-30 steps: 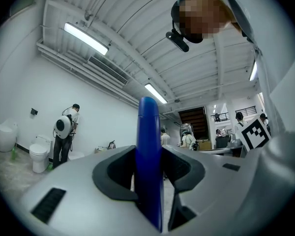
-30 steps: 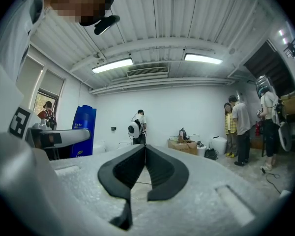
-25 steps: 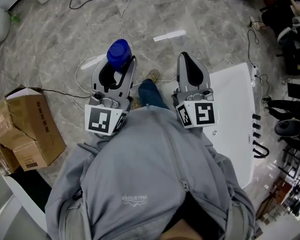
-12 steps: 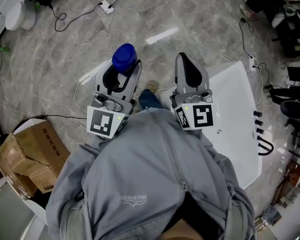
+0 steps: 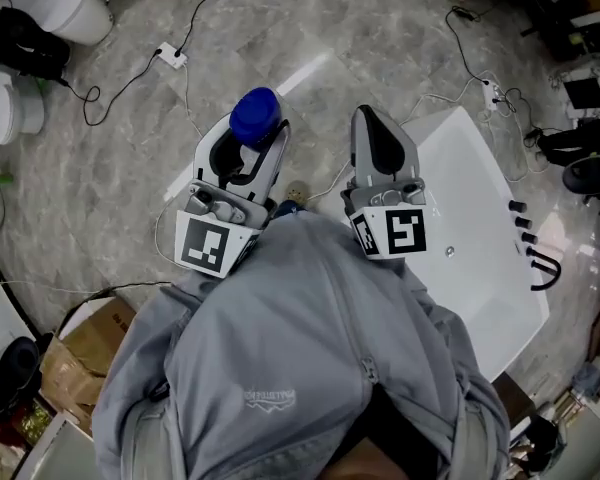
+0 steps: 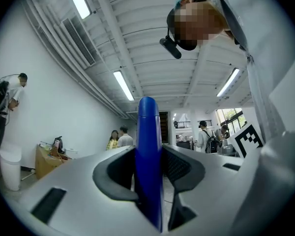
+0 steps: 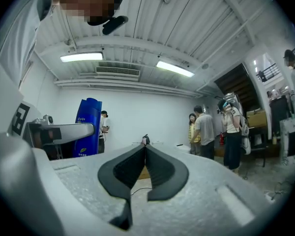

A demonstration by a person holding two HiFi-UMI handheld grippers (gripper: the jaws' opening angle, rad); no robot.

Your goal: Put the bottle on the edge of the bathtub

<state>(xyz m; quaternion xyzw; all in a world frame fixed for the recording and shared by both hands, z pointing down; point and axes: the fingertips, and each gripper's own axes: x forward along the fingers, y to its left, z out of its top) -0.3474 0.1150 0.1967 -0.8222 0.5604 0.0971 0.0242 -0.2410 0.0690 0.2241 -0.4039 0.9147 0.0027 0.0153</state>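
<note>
Left gripper (image 5: 248, 150) is clamped on the blue bottle (image 5: 255, 116), upright over the floor at upper centre of the head view. The right gripper (image 5: 372, 128) has its jaws together and holds nothing. This looks like the carry stage: next, the bottle must go right to the white bathtub (image 5: 485, 193) and settle on its rim.

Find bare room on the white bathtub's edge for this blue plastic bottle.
Bare: the white bathtub's edge between its far corner, beside the white power strip, and the black tap fittings. Crowded: at those fittings. Left gripper holds the blue plastic bottle.
</note>
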